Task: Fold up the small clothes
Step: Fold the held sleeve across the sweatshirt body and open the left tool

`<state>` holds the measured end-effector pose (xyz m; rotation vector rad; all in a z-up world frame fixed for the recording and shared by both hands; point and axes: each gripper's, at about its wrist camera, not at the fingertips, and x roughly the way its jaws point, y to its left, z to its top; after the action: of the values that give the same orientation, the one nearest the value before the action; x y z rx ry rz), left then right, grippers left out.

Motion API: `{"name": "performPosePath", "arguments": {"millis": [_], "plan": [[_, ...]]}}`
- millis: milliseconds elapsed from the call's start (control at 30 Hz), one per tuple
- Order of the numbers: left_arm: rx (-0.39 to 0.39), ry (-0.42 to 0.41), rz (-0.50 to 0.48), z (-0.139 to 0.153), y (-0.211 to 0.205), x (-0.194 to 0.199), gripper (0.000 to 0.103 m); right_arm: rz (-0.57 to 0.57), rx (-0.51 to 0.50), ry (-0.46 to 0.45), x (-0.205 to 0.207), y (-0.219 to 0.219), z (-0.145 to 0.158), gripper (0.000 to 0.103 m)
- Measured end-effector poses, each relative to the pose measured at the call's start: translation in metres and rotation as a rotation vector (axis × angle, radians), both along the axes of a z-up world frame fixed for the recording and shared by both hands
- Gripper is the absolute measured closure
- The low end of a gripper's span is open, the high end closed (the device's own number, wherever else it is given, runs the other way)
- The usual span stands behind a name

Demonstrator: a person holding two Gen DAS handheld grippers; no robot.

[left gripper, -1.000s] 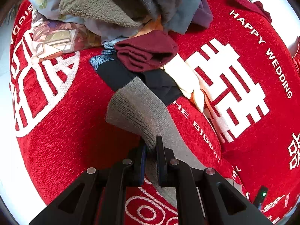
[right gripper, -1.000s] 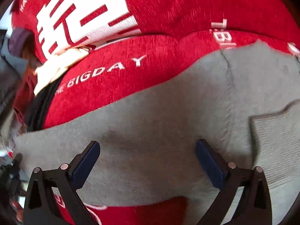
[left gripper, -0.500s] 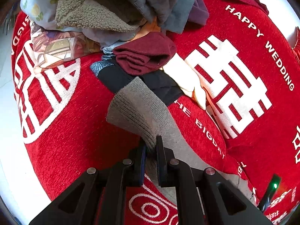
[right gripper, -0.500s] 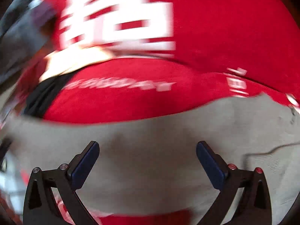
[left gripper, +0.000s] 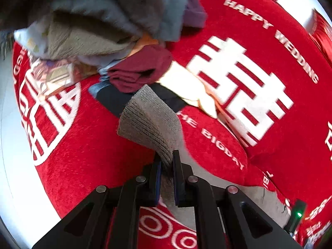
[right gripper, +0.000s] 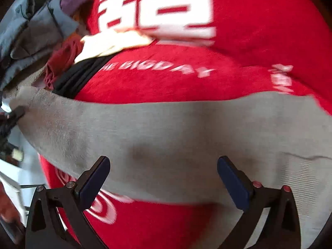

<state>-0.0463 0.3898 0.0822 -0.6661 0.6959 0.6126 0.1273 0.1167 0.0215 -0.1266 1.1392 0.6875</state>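
My left gripper (left gripper: pixel 166 161) is clamped on one grey sock (left gripper: pixel 149 122), pinching it just below the ribbed cuff, which stands up ahead of my fingers; the rest of the sock trails back under the gripper and off to my right. My right gripper (right gripper: pixel 164 178) has its jaws wide apart with nothing between the two blue pads (right gripper: pixel 94 178), hovering over the stretched middle of that same sock (right gripper: pixel 166 128), which runs as one grey band across the view in front of the fingers. Under the sock lies one red cloth (left gripper: pixel 269 41) with white lettering and symbols. Just beyond the cuff, ahead of my left gripper, sit one black garment (left gripper: pixel 112 99), one maroon piece (left gripper: pixel 141 68) on top of it, and one cream piece (left gripper: pixel 186 87) to its right. Farther out and to the left rises one pile of clothes (left gripper: pixel 99 27), grey, tan and patterned; I cannot count the pieces in it.
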Motion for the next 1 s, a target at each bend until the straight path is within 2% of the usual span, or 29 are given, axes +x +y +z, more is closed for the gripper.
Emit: {"name": "performPosePath", "arguments": {"millis": [133, 233, 267, 367, 500, 600, 700, 867, 1000], "plan": [[0.035, 0.014, -0.067, 0.014, -0.042, 0.027, 0.093, -0.094, -0.138, -0.143, 0.004, -0.094, 0.013, 0.000], [0.067, 0.022, -0.153, 0.026, -0.091, 0.057, 0.093, -0.173, -0.211, -0.190, 0.008, -0.169, 0.021, 0.000], [0.075, 0.024, -0.184, 0.031, -0.110, 0.067, 0.093, -0.193, -0.224, -0.199, 0.011, -0.183, 0.022, 0.000], [0.097, 0.023, -0.288, 0.045, -0.176, 0.099, 0.093, -0.281, -0.294, -0.229, 0.017, -0.252, 0.026, 0.000], [0.139, 0.008, -0.440, 0.064, -0.272, 0.132, 0.093, -0.339, -0.301, -0.248, 0.014, -0.309, 0.031, 0.000], [0.160, 0.013, -0.562, 0.069, -0.350, 0.155, 0.093, -0.357, -0.307, -0.260, 0.011, -0.335, 0.030, 0.000], [0.174, 0.040, -0.659, 0.061, -0.421, 0.176, 0.093, -0.373, -0.312, -0.258, 0.009, -0.358, 0.023, 0.000], [0.180, 0.148, -0.784, 0.017, -0.516, 0.206, 0.093, -0.422, -0.306, -0.232, 0.005, -0.392, 0.005, 0.000], [0.198, 0.225, -0.822, -0.022, -0.550, 0.216, 0.093, -0.459, -0.268, -0.186, 0.005, -0.419, -0.009, 0.000]]}}
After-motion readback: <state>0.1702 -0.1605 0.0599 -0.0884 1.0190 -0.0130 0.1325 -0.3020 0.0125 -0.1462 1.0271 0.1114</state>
